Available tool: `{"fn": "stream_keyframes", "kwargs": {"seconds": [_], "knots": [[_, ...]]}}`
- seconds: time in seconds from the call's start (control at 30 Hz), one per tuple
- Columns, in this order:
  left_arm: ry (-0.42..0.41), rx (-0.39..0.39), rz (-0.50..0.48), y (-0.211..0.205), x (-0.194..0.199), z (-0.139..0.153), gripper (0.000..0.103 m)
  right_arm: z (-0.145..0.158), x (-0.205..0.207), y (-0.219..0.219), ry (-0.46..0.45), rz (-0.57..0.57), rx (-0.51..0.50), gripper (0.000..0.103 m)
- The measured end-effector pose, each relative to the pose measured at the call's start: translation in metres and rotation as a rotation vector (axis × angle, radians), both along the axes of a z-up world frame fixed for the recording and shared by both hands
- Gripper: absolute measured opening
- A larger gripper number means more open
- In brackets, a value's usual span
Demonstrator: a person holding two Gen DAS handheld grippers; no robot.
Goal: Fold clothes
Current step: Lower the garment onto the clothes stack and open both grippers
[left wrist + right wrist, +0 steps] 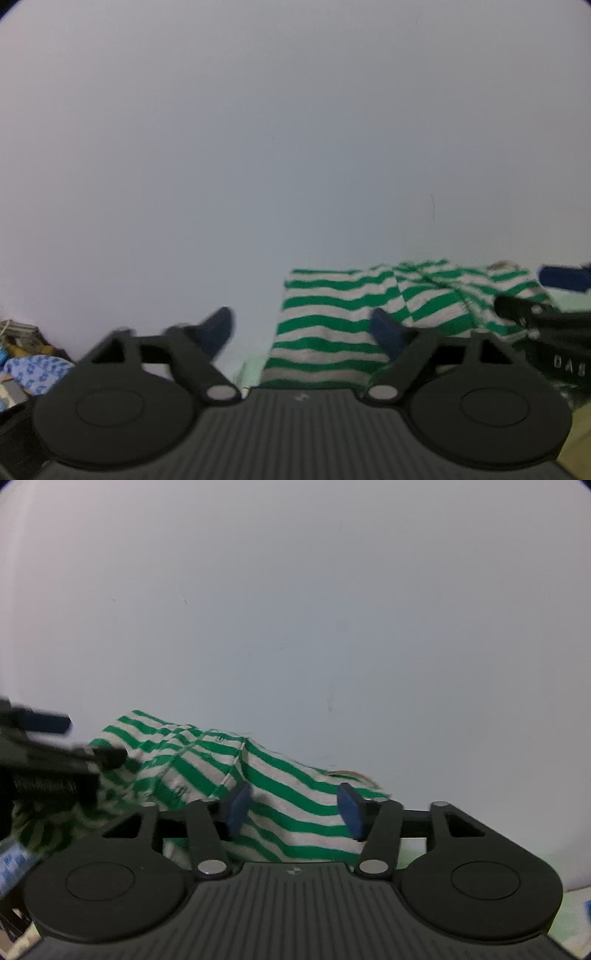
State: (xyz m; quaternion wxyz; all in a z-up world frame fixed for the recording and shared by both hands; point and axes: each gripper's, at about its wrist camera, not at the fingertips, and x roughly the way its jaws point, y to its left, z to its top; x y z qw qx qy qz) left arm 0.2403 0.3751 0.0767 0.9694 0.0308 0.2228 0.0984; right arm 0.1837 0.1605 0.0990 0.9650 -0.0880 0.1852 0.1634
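Observation:
A green-and-white striped garment [332,314] lies bunched on a pale green surface, close to a white wall. My left gripper [301,332] stands wide open at the garment's left edge; its right pad is in front of the stripes and its left pad is off the cloth. Nothing is pinched between them. In the right wrist view the striped garment [280,775] spreads under and beyond my right gripper [294,808], whose blue pads stand apart with cloth showing in the gap and neither pad pressing on it. Each gripper shows at the edge of the other's view: right gripper [532,291], left gripper [85,738].
The white wall [295,147] fills most of both views just behind the garment. A blue patterned cloth [37,369] and some clutter lie at the lower left. A strip of the pale green surface [421,849] shows to the right of the garment.

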Motion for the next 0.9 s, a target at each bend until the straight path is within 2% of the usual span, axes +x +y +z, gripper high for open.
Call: {"fn": "stream_keyframes", "kwargs": {"seconds": [0.03, 0.13, 0.23, 0.27, 0.4, 0.5, 0.73, 0.83, 0.9], "knots": [[-0.006, -0.001, 0.006, -0.002, -0.007, 0.002, 0.100, 0.004, -0.008, -0.003, 0.000, -0.017, -0.006, 0.060], [-0.014, -0.001, 0.006, -0.014, -0.032, -0.001, 0.100, 0.015, -0.036, -0.014, 0.022, -0.075, 0.012, 0.069], [0.008, -0.001, 0.012, -0.022, -0.073, -0.016, 0.102, 0.024, -0.041, -0.026, 0.070, -0.148, 0.063, 0.078], [0.023, -0.012, 0.013, -0.024, -0.090, -0.014, 0.102, 0.027, -0.043, -0.030, 0.087, -0.175, 0.081, 0.083], [0.126, -0.063, 0.020, -0.036, -0.111, -0.030, 0.102, 0.025, -0.054, -0.031, 0.140, -0.274, 0.072, 0.088], [0.166, -0.073, 0.028, -0.046, -0.136, -0.043, 0.102, 0.009, -0.070, -0.020, 0.154, -0.289, 0.000, 0.090], [0.198, -0.052, 0.081, -0.077, -0.190, -0.044, 0.102, -0.003, -0.095, -0.023, 0.204, -0.245, 0.003, 0.091], [0.227, -0.030, 0.097, -0.092, -0.215, -0.040, 0.102, -0.015, -0.087, -0.013, 0.226, -0.250, -0.033, 0.091], [0.244, -0.024, 0.101, -0.105, -0.223, -0.044, 0.102, -0.014, -0.098, -0.020, 0.239, -0.233, -0.045, 0.091]]}}
